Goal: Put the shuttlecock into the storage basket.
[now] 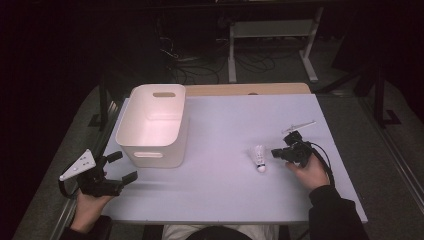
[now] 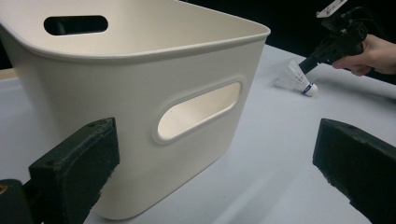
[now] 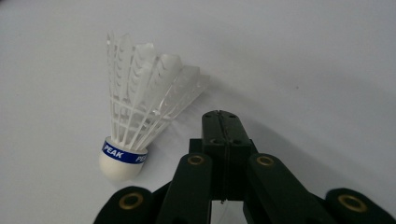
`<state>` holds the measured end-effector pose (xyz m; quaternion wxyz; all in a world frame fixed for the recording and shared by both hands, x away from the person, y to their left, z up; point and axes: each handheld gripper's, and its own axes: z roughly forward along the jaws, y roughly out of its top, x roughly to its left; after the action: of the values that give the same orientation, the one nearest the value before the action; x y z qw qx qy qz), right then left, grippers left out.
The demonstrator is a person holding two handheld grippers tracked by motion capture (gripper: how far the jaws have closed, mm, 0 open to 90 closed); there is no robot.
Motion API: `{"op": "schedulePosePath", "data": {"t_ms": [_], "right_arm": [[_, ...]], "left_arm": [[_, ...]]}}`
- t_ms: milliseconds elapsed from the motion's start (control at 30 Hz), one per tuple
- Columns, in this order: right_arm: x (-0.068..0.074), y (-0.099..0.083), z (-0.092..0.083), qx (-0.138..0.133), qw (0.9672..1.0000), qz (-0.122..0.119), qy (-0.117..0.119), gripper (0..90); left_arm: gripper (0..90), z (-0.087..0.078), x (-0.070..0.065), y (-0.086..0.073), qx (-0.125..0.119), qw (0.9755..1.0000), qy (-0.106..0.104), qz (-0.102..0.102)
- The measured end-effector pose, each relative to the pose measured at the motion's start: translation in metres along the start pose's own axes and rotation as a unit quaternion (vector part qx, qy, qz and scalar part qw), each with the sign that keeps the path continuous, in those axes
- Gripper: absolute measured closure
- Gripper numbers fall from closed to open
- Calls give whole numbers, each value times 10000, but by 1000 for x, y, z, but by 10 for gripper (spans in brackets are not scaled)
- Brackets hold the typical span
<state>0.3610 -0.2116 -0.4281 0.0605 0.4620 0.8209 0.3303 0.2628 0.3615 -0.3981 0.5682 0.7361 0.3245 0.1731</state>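
Note:
A white shuttlecock (image 1: pixel 259 158) with a blue band lies on its side on the pale table, right of centre. In the right gripper view the shuttlecock (image 3: pixel 140 112) rests just left of my right gripper (image 3: pixel 220 120), whose jaws are pressed together with nothing between them. From above, the right gripper (image 1: pixel 278 152) sits close beside the shuttlecock's skirt. My left gripper (image 1: pixel 125 167) is open near the table's left front edge, facing the white bin (image 1: pixel 155 125). The left gripper view has the bin (image 2: pixel 135 93) close ahead between the wide-spread jaws.
The bin has oval handle cutouts (image 2: pixel 198 112) and looks empty inside. A wooden strip (image 1: pixel 247 89) runs along the table's far edge. Beyond it stand a white frame (image 1: pixel 272 47) and cables on a dark floor.

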Motion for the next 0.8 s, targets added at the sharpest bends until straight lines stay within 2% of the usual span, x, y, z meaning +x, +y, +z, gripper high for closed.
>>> {"op": "schedulePosePath", "data": {"t_ms": [500, 800], "right_arm": [[15, 5, 4, -35, 9995, -222, 224, 890], [19, 6, 9, 34, 9994, -264, 232, 890]], "left_arm": [[4, 0, 0, 0, 0, 10000, -6, -3], [4, 0, 0, 0, 1, 10000, -9, 2]]}}
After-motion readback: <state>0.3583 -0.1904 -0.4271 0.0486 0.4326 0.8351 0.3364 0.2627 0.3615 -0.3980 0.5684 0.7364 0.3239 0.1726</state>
